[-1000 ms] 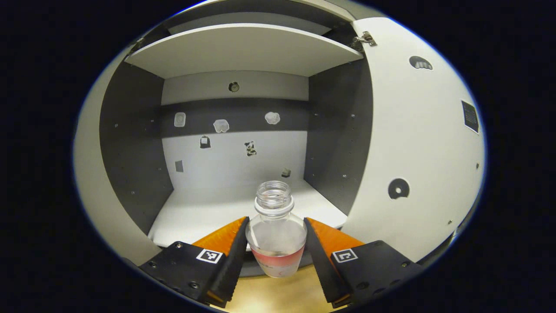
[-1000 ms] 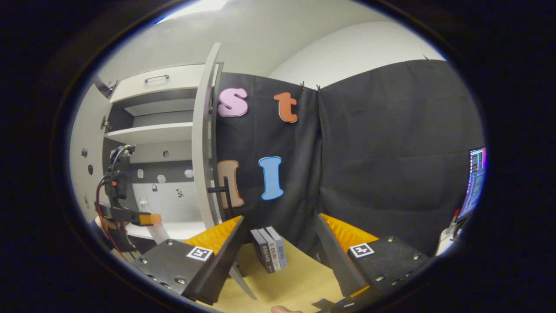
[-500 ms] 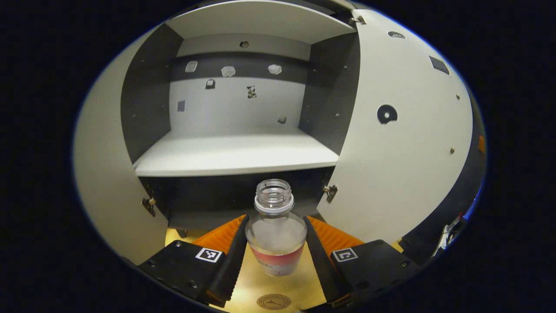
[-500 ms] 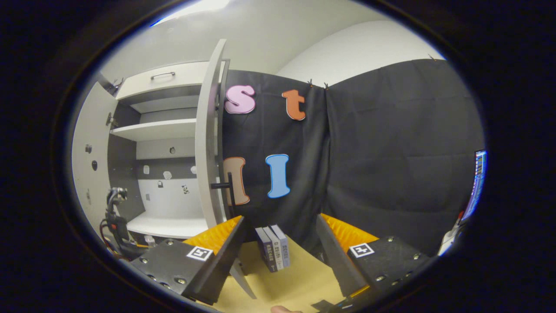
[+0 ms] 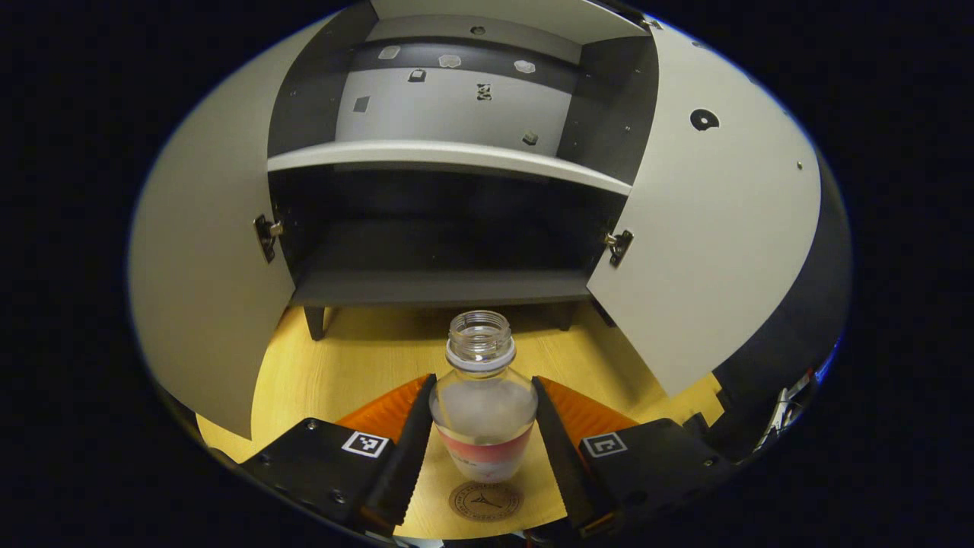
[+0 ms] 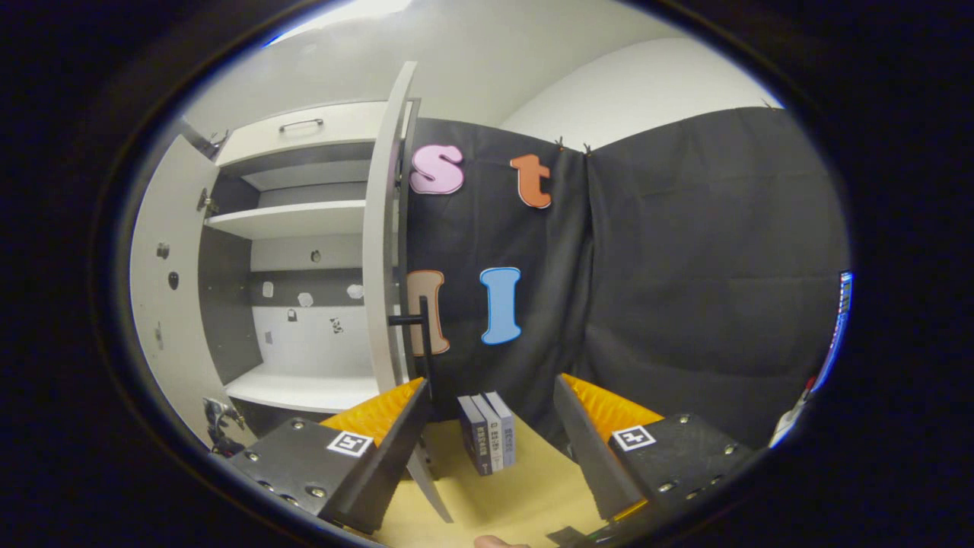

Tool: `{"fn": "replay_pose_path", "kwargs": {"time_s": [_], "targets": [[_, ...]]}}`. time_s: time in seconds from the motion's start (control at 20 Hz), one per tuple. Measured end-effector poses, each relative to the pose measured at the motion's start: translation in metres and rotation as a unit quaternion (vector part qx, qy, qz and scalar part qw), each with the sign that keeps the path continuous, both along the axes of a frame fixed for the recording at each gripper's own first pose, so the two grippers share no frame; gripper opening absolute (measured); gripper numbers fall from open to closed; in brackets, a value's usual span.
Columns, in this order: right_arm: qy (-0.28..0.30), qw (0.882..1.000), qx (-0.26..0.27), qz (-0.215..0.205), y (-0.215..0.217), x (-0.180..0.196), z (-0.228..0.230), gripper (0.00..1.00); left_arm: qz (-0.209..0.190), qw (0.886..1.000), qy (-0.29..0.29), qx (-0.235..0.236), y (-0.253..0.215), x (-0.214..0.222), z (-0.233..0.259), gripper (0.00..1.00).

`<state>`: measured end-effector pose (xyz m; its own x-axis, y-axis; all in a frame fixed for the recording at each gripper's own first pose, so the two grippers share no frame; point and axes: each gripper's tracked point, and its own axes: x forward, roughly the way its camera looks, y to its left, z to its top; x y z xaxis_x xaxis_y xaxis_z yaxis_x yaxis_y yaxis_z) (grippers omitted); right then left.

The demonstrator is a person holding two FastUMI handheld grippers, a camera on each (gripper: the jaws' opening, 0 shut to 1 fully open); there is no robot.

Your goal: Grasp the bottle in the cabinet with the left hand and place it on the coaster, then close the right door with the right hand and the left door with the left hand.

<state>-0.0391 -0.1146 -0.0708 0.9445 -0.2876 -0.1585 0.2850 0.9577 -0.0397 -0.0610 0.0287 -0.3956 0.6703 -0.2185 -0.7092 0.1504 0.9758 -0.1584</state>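
You are working in a staged recording booth, not a lived-in home: black cloth (image 6: 685, 289) hangs pinned as a wall behind the table, under a plain white ceiling (image 6: 487, 61). The furniture is a single white cabinet (image 5: 456, 156) with grey inner walls, standing on short legs on a light wooden tabletop (image 5: 365, 358), both its doors swung wide. Small stickers dot its back panel (image 5: 449, 99) and the door insides, and square coded markers sit on your tools. At your right a lit screen's edge (image 6: 839, 320) glows, and a few books (image 6: 487, 441) stand upright on the table as props
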Motion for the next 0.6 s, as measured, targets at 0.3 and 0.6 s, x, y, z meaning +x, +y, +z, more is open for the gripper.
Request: {"fn": "replay_pose_path", "kwargs": {"time_s": [0.3,0.6], "targets": [[0.009,1.000,0.004,0.003,0.003,0.002,-0.005,0.99,-0.035,0.999,0.006,-0.010,-0.009,-0.035,-0.023,0.78],[0.017,1.000,-0.001,-0.004,0.001,-0.001,-0.011,0.98,-0.051,0.998,0.022,-0.001,-0.013,-0.055,-0.044,0.78]]}}
